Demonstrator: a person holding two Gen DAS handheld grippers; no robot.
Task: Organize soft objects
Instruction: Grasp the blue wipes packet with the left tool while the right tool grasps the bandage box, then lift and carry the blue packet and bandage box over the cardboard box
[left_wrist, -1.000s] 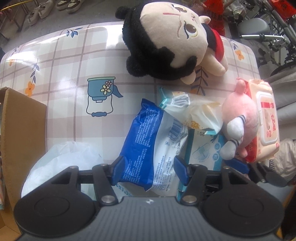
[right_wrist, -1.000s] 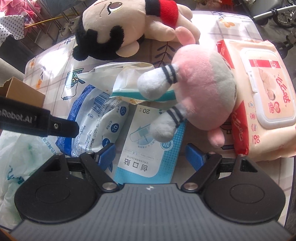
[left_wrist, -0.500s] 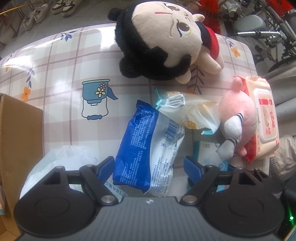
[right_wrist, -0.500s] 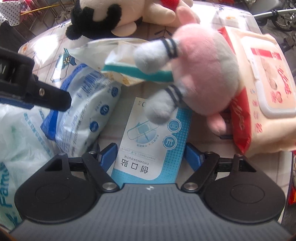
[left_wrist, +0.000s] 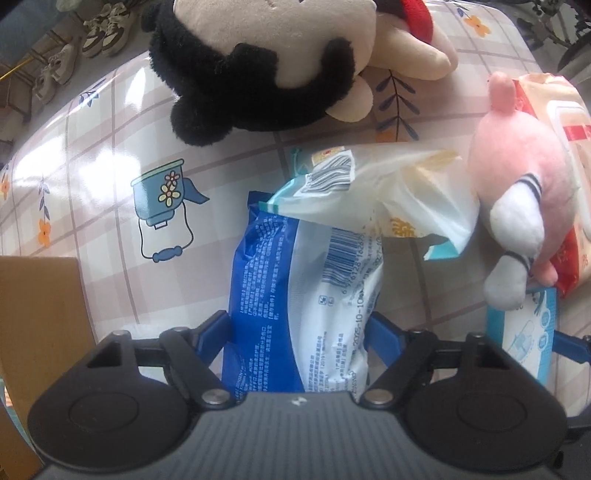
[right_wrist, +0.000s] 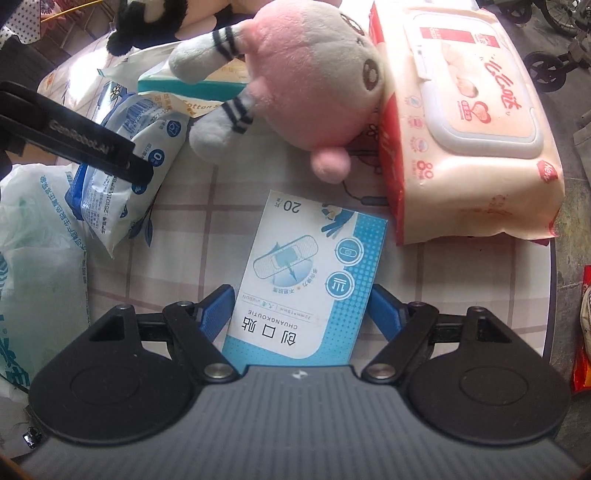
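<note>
Both hand-held grippers moved in since earlier frame. Left hand-held gripper (left_wrist: 299, 325) apparently clamped on blue wipes pack (left_wrist: 295, 291), contact partly hidden. Right hand-held gripper (right_wrist: 299, 306) open, straddling bandage box (right_wrist: 306, 280) on desk (right_wrist: 192, 221). Next: close, lift.

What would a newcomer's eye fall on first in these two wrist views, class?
Likely the big black-haired plush doll lying at the table's far side, then the pink plush toy leaning against the wet-wipes pack. Nearer, the left gripper straddles a blue-and-white packet, and the right gripper straddles a bandage box.
</note>
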